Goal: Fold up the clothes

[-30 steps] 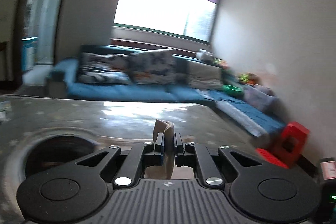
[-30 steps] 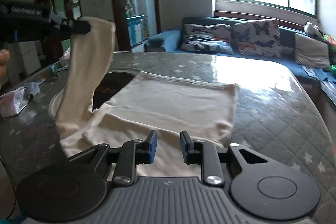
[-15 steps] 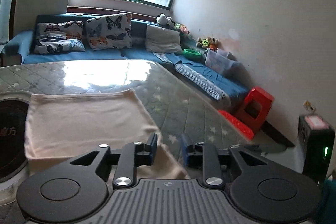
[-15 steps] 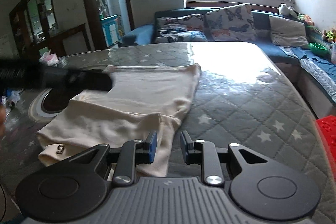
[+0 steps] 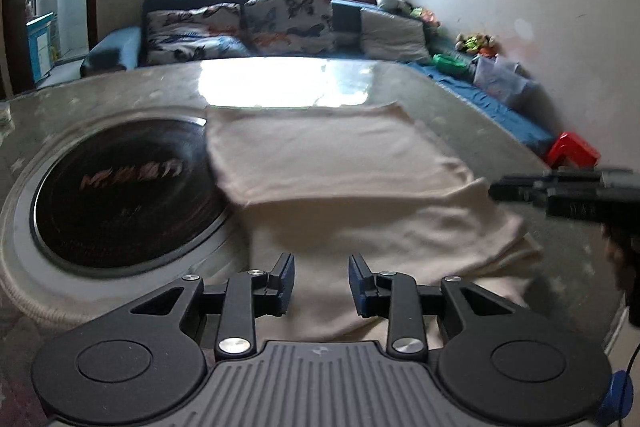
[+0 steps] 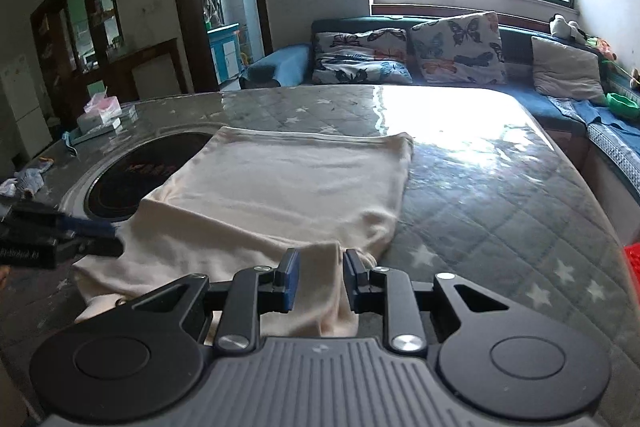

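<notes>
A cream garment (image 5: 340,187) lies folded on the table, its upper layer laid over the lower one. My left gripper (image 5: 321,283) hovers low over its near edge, jaws apart, nothing pinched between them. In the right wrist view the same garment (image 6: 288,187) spreads ahead, and a narrow fold of it runs under my right gripper (image 6: 319,279). That gripper's jaws stand apart and the pads do not press the cloth. Each gripper shows in the other's view: the right gripper (image 5: 520,193) at the garment's right edge, the left gripper (image 6: 114,241) at its left edge.
The table (image 6: 500,227) has a grey quilted star-print cover under a glossy sheet. A round dark hob (image 5: 120,195) is set into it left of the garment. A tissue box (image 6: 100,115) sits far left. A blue sofa (image 6: 440,67) and a red stool (image 5: 572,151) stand beyond.
My left gripper let go of the cloth strip it held up and came down low over the table. The raised flap now lies flat on the garment. The right gripper hardly moved.
</notes>
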{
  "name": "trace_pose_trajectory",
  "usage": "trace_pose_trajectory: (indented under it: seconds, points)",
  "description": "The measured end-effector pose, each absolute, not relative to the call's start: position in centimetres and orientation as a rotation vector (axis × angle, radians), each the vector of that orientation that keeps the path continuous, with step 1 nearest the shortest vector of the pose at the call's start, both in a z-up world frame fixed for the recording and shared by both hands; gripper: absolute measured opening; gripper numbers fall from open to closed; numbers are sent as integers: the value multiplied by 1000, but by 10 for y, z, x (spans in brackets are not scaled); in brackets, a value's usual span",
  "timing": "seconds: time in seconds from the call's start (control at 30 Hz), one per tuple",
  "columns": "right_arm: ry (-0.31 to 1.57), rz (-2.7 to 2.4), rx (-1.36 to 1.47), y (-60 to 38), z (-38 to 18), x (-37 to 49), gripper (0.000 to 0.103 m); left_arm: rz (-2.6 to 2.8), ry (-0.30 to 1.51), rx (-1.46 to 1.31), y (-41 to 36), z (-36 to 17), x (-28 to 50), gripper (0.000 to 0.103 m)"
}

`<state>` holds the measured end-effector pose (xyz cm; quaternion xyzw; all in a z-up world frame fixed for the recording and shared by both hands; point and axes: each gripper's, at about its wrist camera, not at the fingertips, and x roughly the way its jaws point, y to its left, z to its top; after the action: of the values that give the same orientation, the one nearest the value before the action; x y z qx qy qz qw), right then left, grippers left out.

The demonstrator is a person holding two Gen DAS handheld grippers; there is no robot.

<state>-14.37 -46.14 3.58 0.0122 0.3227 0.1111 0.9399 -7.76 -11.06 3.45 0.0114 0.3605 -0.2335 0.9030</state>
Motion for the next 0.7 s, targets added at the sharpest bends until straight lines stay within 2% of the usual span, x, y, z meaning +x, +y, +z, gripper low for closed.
trace_pose_trajectory:
  seconds: [0.1,0.13,0.17,0.2,0.33,0.4,0.7]
  points:
    - [683,215,24,-457,27,-129,22,-468,754,16,-101,27,-75,31]
    - [691,210,23,-457,25,-125,20,-466,752,17,-100,27,-75,31]
    - [699,206,21,-456,22,-122,13,-465,752,20,-97,26,-75,33]
    - [701,199,17,-456,20,-120,13,-465,753,21,-95,26,-74,34]
    - [698,179,8,-457,19,-120,13,-464,750,27,-92,30,-71,33]
    - [696,173,6,-459,22,-120,17,-468,734,29,-94,36,-69,32]
    - [686,274,-54,-452,42,-143,17,-517,709,58,-127,38,-39,32]
